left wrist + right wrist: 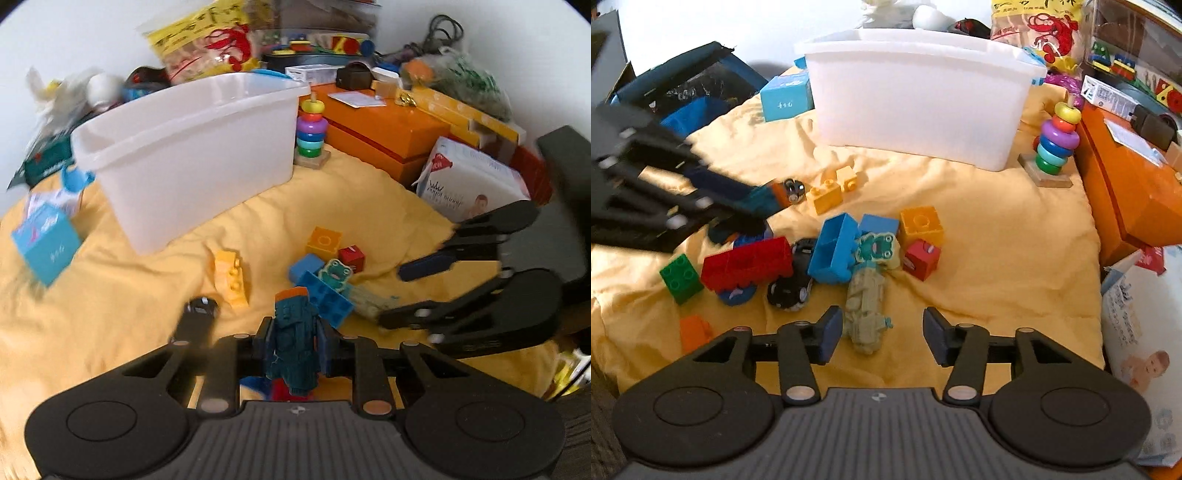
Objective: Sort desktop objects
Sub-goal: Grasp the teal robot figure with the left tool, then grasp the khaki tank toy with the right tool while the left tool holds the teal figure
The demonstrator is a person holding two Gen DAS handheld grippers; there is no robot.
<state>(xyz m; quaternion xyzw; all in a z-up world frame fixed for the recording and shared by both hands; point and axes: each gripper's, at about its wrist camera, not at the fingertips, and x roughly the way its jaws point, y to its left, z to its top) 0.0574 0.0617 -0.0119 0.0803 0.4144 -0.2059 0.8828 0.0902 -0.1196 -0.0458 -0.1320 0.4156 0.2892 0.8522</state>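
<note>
Left gripper (293, 341): clamped on teal toy (295, 343), held upright, orange end up.
Right gripper (881, 334): open, nothing held.

**Bright toys on yellow**

The cloth (997, 258) is plain yellow. The bin (916, 99) is translucent white. The ring stack (1058, 142) runs yellow, orange, purple, blue, teal, green. The blocks: one green (680, 278), one red (748, 264), one blue (833, 253), one orange-yellow (921, 224). The frog (877, 247) is teal on cream. The car (792, 286) is black. The figure (295, 343) is dark teal with an orange top. The big box (384, 133) is orange.
</note>
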